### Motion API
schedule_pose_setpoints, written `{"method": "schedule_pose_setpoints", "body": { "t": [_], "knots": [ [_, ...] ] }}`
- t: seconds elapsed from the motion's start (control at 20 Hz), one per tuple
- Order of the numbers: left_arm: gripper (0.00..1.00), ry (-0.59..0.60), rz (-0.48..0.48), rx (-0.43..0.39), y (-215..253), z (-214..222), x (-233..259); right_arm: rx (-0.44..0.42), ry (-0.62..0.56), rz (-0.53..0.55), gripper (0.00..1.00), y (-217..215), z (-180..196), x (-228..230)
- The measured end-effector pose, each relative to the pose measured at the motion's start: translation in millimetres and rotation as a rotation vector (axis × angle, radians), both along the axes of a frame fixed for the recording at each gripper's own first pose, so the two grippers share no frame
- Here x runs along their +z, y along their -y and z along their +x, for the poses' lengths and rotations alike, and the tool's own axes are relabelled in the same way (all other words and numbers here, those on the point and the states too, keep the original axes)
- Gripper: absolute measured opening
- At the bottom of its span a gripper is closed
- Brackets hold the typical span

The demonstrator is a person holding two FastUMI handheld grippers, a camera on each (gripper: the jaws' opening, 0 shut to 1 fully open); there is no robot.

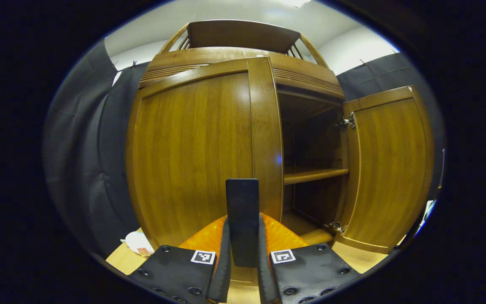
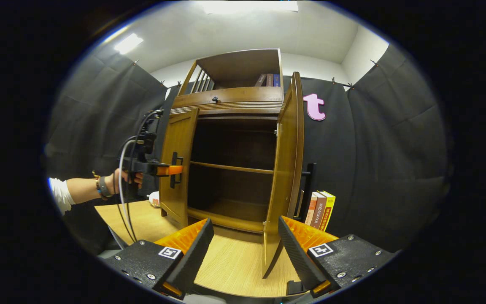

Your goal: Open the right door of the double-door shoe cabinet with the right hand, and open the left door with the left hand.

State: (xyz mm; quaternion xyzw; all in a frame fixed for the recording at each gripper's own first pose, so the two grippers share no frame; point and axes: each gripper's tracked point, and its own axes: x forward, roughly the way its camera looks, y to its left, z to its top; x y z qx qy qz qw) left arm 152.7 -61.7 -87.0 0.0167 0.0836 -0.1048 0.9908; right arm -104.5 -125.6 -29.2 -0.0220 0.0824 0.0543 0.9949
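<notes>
The wooden shoe cabinet [image 2: 230, 101] stands on a table with both doors swung out. My left gripper [image 1: 243, 223] is shut on the dark vertical handle [image 1: 242, 198] of the left door [image 1: 192, 160], which is partly open. In the right gripper view, a hand [image 2: 122, 179] holds that left gripper [image 2: 171, 170] at the left door [image 2: 177, 143]. The right door [image 2: 287, 169] is wide open and seen edge-on, its black handle [image 2: 309, 190] on the outer side. My right gripper [image 2: 245, 249] is open, low in front of the cabinet and apart from it. The inner shelf [image 2: 230, 168] is bare.
Several books [image 2: 321, 209] stand on the table [image 2: 234, 266] to the right of the cabinet, behind the right door. More books [image 2: 268, 79] sit in the top shelf. A white object [image 1: 138, 242] lies by the cabinet's left corner. A cable [image 2: 121, 202] hangs from the left gripper.
</notes>
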Motion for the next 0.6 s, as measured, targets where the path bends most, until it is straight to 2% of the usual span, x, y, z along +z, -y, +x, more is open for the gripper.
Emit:
{"method": "schedule_pose_setpoints", "body": {
  "t": [0.05,0.25,0.3,0.6],
  "knots": [
    [0.34,0.0,-0.004,-0.003,-7.6,-10.9,3.7,-0.003,0.0,0.0,0.98,-1.3,0.2,-0.4],
    [0.34,0.011,0.01,-0.014,-32.6,-41.5,11.2,0.005,0.005,0.023,0.98,-11.9,2.3,0.6],
    [0.34,0.014,0.007,-0.008,-40.1,-48.6,14.0,0.007,0.005,0.027,0.94,-13.6,3.3,0.7],
    [0.29,0.039,0.045,0.081,-99.9,-87.1,26.4,0.022,0.003,0.032,0.98,-25.5,6.8,-1.5]
  ]
}}
